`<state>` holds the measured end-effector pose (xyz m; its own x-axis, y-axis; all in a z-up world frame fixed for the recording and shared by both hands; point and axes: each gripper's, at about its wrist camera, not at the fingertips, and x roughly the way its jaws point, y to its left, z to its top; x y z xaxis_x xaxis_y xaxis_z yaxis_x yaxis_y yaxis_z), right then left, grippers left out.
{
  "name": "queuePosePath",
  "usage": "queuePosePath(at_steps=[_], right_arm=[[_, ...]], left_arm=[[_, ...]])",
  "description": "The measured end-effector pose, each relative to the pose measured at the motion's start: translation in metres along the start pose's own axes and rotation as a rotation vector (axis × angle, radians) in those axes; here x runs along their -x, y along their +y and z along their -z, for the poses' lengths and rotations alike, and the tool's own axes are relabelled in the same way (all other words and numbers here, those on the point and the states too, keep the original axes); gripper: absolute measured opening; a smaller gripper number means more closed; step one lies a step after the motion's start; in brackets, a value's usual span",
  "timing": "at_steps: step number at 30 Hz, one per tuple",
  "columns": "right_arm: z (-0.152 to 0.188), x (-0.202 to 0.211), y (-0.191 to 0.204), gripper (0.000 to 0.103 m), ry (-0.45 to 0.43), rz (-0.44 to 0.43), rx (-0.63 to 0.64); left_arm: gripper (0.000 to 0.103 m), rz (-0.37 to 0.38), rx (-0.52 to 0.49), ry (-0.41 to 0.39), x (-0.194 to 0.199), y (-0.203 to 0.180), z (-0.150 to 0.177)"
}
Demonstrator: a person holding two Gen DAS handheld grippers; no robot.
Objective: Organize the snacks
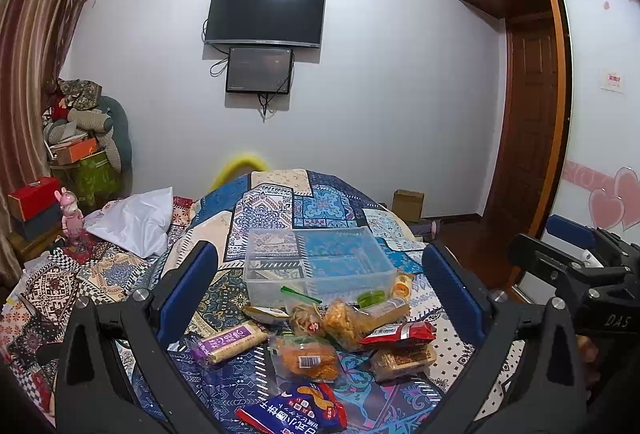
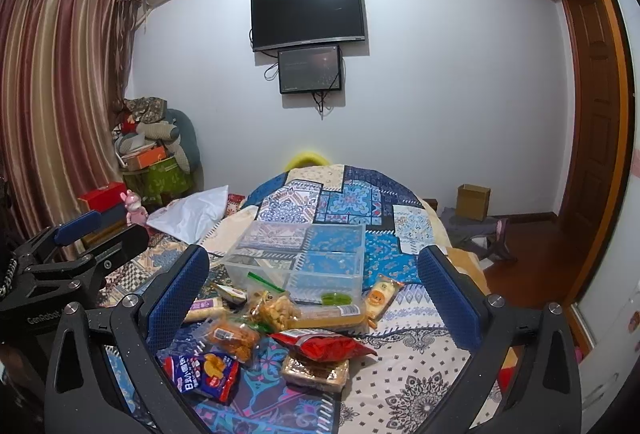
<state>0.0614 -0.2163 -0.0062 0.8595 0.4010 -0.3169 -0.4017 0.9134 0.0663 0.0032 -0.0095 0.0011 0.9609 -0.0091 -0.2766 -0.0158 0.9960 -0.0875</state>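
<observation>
A clear plastic box (image 1: 320, 262) (image 2: 300, 254) stands empty on the patterned bedspread. In front of it lies a heap of several snack packets: a purple-labelled bar (image 1: 228, 344), an orange-filled clear bag (image 1: 306, 358), a red packet (image 1: 400, 332) (image 2: 324, 346), a blue packet (image 1: 296, 412) (image 2: 204, 374) and a brown cake pack (image 2: 314, 372). My left gripper (image 1: 320, 298) hovers open above the heap, nothing between its fingers. My right gripper (image 2: 316, 294) is open too, over the same heap. Each gripper shows at the edge of the other's view.
A white pillow (image 1: 136, 218) and a pink figurine (image 1: 71, 212) lie left of the bed. Boxes and bundles (image 1: 80, 146) pile up in the far left corner. A cardboard box (image 2: 474, 201) sits on the wooden floor at right, near the wardrobe (image 1: 532, 94).
</observation>
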Motion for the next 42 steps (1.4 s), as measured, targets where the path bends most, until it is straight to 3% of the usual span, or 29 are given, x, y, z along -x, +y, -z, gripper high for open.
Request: queuePosePath(at_steps=[42], right_arm=[[-0.0001, 0.0003, 0.0031, 0.103, 0.001, -0.008, -0.006]], left_arm=[[0.103, -0.004, -0.003, -0.003, -0.0024, 0.0019, 0.0056]])
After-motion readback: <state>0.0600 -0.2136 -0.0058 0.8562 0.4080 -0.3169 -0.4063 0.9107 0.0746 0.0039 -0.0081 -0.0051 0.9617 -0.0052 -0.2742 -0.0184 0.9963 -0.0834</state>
